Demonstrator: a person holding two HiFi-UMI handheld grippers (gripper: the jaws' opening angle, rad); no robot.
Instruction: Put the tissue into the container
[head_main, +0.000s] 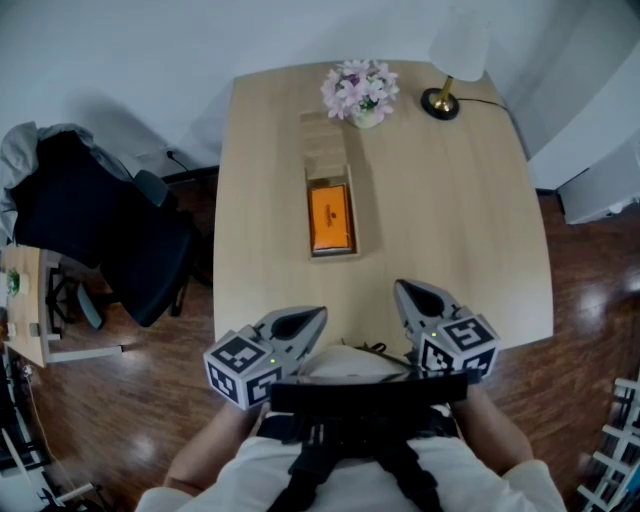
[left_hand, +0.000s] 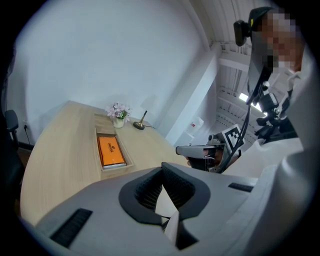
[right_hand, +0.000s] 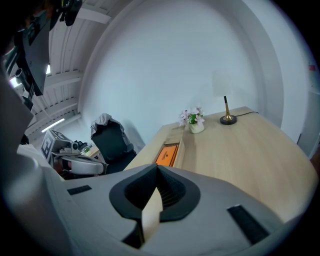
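An orange tissue pack (head_main: 331, 218) lies in the near half of a long wooden container (head_main: 324, 150) at the middle of the light wood table (head_main: 450, 230). The pack also shows in the left gripper view (left_hand: 111, 151) and, small, in the right gripper view (right_hand: 166, 154). Both grippers hang at the table's near edge, close to the person's body and well short of the container. My left gripper (head_main: 312, 318) has its jaws shut with nothing between them. My right gripper (head_main: 403, 291) is likewise shut and holds nothing.
A small vase of pink flowers (head_main: 360, 92) stands just behind the container, and a lamp with a brass foot (head_main: 442, 100) sits at the far right corner. A black office chair (head_main: 100, 235) with a grey garment stands left of the table.
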